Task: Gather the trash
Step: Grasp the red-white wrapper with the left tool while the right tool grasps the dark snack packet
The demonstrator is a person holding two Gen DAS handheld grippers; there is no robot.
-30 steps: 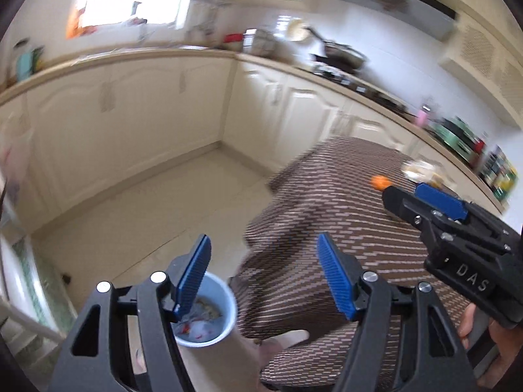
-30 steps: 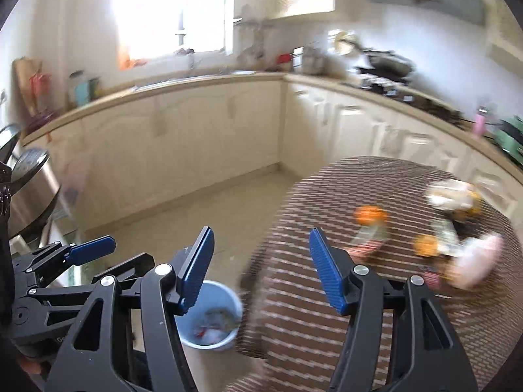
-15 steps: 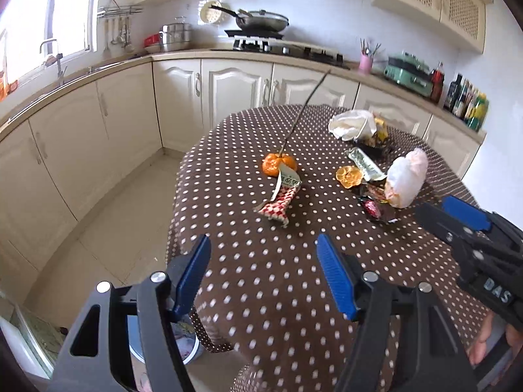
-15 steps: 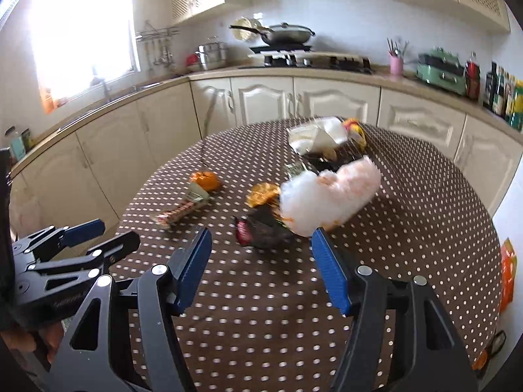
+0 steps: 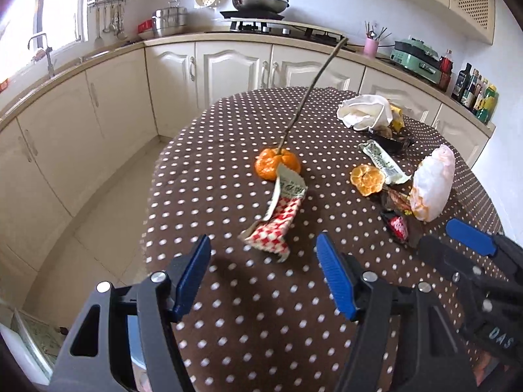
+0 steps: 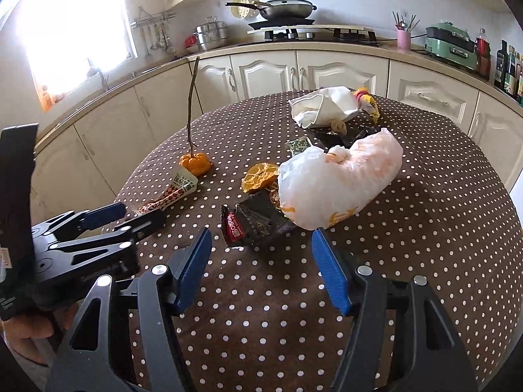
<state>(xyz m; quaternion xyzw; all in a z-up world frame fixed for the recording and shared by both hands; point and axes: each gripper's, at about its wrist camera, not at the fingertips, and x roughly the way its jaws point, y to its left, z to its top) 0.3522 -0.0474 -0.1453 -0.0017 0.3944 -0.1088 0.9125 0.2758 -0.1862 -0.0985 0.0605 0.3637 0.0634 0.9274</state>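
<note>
I hold both tools wide and empty: left tool (image 5: 263,272) lined up on the checked wrapper (image 5: 278,220) just ahead. Right tool (image 6: 260,263) faces the dark wrappers (image 6: 253,220) (white bag (image 6: 340,176) just beyond), all lying loose on the bench (image 6: 425,228).

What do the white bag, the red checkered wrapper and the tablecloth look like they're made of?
White bag: thin plastic film, by its translucent, crinkled, softly glossy skin with orange print.
Red checkered wrapper: probably paper or foil-lined plastic; it holds stiff creases and curls open, with a matte look.
Tablecloth: looks like woven fabric, matte brown with white dots, draping over the edge.
</note>
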